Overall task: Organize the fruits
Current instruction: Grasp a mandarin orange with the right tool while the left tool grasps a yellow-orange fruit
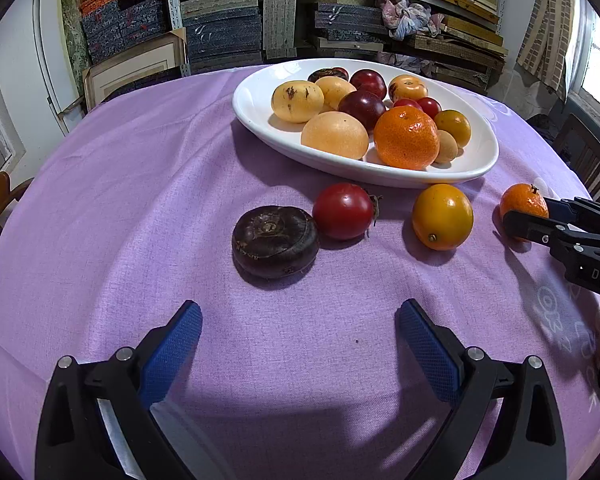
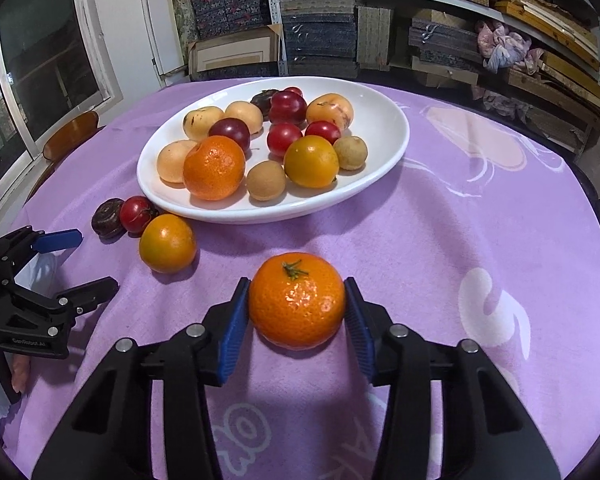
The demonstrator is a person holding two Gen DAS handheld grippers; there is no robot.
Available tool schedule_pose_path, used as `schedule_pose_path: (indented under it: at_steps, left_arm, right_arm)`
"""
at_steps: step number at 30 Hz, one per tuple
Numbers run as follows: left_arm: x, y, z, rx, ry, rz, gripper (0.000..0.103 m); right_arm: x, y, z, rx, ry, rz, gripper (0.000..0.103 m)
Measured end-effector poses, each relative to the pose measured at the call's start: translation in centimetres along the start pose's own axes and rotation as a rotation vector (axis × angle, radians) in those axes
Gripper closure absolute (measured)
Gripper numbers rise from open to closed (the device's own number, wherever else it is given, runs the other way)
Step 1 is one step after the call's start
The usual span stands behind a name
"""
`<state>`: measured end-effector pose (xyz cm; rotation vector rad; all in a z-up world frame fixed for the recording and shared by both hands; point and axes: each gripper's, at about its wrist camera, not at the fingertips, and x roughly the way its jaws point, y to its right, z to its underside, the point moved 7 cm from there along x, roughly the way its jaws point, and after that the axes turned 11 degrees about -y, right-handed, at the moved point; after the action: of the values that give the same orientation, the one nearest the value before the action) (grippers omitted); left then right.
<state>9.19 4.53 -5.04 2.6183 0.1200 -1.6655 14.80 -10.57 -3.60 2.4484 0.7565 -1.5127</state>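
Your right gripper has its blue fingers clamped on either side of a tangerine that sits on the desk, near you and well apart from the white oval dish that already holds most of the fruit. The risk here is the grip itself: the tangerine is round with a glossy, pebbled skin, and the pads meet it only at two narrow points on its flanks, so it could roll or squirt forward out of the fingers as you lift, or bruise if you squeeze harder. The lilac cloth is soft and lies in wrinkles, so a dragged fruit could catch and tumble. Your left gripper hangs with its fingers wide apart and nothing between them, just short of a dark, flattened, rough-skinned fruit; beside that sit a smooth red tomato-like fruit and a yellow-orange citrus, both close to the dish's rim. A swing toward the dish could knock those loose rounds rolling. The dish is smooth glazed ceramic with sloping walls, and it is crowded, so a dropped tangerine may bounce off its neighbours.
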Motion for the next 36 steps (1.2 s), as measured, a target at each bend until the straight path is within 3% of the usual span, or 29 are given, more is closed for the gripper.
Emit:
schedule_pose_path:
  at_steps: [6, 19, 36]
  left_arm:
    - [0.0, 0.0, 0.0, -0.001, 0.0, -0.001, 0.003]
    - [-2.0, 3.8, -0.1, 0.128, 0.093, -0.096, 0.003]
    - [-1.7, 6.4, -3.4, 0.067, 0.108, -0.056, 0.003]
  right_arm:
    - [-0.9, 0.6, 1.5, -0.043, -0.015, 0.075, 0.058]
    - [-0.6, 1.8, 2.2, -0.022, -0.037, 0.08, 0.058]
    - [-0.6, 2.0, 2.2, -0.01, -0.036, 0.055, 0.058]
